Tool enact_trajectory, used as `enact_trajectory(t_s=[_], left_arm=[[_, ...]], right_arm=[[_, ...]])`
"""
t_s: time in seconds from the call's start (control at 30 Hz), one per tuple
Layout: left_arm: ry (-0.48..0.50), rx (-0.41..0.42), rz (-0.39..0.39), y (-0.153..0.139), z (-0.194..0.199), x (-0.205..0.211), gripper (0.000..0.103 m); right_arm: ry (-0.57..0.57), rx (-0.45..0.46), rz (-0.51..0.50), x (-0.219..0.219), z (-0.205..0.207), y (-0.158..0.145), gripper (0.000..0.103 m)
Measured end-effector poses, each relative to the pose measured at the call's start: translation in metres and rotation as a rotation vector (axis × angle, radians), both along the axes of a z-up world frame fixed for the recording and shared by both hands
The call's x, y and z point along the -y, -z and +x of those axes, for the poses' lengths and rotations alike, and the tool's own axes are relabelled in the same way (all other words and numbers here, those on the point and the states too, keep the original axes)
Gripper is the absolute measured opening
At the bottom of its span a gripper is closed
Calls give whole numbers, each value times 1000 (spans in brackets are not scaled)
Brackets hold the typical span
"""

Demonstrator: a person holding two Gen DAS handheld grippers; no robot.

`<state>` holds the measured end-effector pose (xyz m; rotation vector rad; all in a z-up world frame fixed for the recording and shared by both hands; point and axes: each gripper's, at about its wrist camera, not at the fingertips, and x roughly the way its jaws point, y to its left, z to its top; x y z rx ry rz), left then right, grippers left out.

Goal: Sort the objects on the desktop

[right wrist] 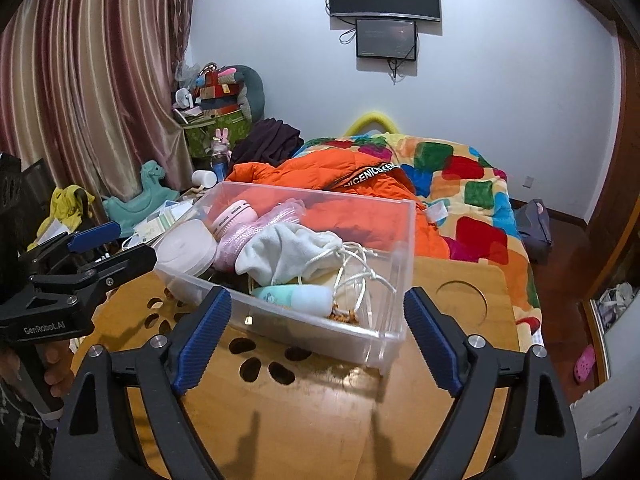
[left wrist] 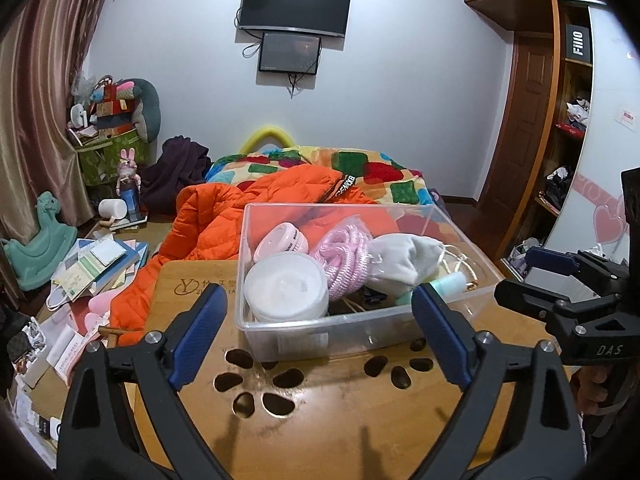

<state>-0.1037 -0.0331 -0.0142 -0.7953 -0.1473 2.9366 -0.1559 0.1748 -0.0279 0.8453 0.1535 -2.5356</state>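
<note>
A clear plastic bin (left wrist: 320,336) (right wrist: 360,344) stands on the wooden lap table (left wrist: 320,420) (right wrist: 320,400). It holds a white round jar (left wrist: 286,286) (right wrist: 186,250), a pink round case (left wrist: 280,242), a pink rope (left wrist: 346,254), a white drawstring pouch (left wrist: 404,258) (right wrist: 288,252) and a mint tube (right wrist: 296,296). My left gripper (left wrist: 320,296) hovers open just in front of the bin, with nothing between its blue pads. My right gripper (right wrist: 317,296) is open too, before the bin's near right corner. Each gripper shows at the edge of the other's view, held by a hand.
Behind the table lie an orange jacket (left wrist: 224,220) and a bed with a patchwork blanket (right wrist: 460,184). Papers and books (left wrist: 96,264) and a teal rocking horse (left wrist: 40,240) crowd the left. The table has cut-out holes (left wrist: 280,380) and a round recess (right wrist: 460,300).
</note>
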Motion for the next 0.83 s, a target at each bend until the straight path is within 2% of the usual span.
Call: enact_trajectory(t_s=[0.2,0.57,0.83], left_arm=[[9,-22,7,-5,20,-8,95],[15,-40,6,-13,51,-26,95],[13,-60,-2,-15,63,-32,95]], right_arm=[[28,-11,-15,-10,18,-1,98],[26,-49,-31,-22,58,-3,100],[29,-59,-44,-27,70,-3,101]])
